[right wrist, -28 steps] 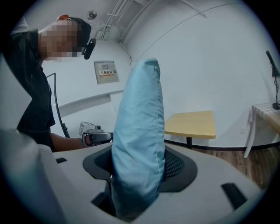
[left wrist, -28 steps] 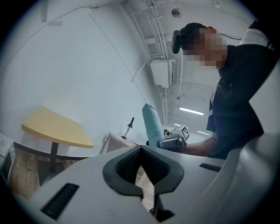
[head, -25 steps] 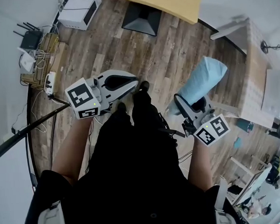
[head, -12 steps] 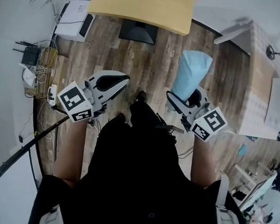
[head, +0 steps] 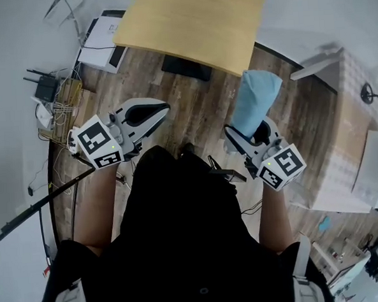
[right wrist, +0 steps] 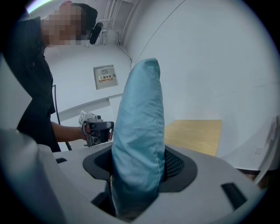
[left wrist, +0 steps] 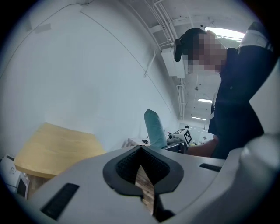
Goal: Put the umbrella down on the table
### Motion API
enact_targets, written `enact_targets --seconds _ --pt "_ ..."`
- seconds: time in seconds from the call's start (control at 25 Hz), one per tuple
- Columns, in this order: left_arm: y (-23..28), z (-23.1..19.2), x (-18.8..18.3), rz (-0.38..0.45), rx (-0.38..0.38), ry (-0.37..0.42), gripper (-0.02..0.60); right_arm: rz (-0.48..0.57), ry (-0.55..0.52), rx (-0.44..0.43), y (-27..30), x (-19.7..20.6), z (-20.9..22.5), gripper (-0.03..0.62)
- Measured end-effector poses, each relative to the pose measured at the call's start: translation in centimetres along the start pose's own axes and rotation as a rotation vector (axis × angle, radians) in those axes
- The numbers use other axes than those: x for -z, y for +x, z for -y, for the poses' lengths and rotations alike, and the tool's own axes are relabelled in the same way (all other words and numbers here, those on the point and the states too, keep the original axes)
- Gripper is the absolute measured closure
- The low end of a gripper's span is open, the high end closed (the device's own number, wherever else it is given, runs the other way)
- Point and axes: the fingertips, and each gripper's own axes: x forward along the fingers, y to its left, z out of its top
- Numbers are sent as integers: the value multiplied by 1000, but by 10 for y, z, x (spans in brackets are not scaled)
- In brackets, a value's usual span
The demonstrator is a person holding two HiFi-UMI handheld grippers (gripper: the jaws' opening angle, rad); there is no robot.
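A light blue folded umbrella [head: 255, 101] stands up out of my right gripper [head: 250, 136], which is shut on its lower part. In the right gripper view the umbrella [right wrist: 140, 131] fills the space between the jaws and rises above them. The light wooden table [head: 194, 19] lies ahead, and the umbrella's top reaches close to its near right corner. My left gripper [head: 163, 108] is held to the left at about the same height, shut with nothing in it. Its closed jaws [left wrist: 141, 151] point towards the table [left wrist: 52, 148].
A black table base [head: 185, 67] stands on the plank floor under the table. A white device [head: 105, 40], a router and cables [head: 45, 92] lie at the left by the wall. A black pole [head: 39, 201] slants at the left. A pale cabinet [head: 347, 125] stands at the right.
The view has moved closer to the table. Both grippers have come forward with it, and the umbrella now stands more upright near the table's edge.
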Motion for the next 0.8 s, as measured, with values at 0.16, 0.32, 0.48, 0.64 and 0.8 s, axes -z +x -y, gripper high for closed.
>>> enact_targets --seconds 0.16,0.32,0.48,0.64,0.8 --pt "1 -20 -8 -3 -23 2 577 3 -3 -16 20 -10 18 316" --pt "-1 -43 -15 2 -35 -5 577 14 -6 -22 43 -23 33 316" --pt "0 -78 -24 23 -37 -13 577 11 -9 -10 69 -38 53 316" --pt "11 -116 -38 42 -10 -19 577 -11 -16 8 95 -58 73 316" --pt "19 -156 -56 63 27 -34 577 -28 -14 31 124 -83 92 316"
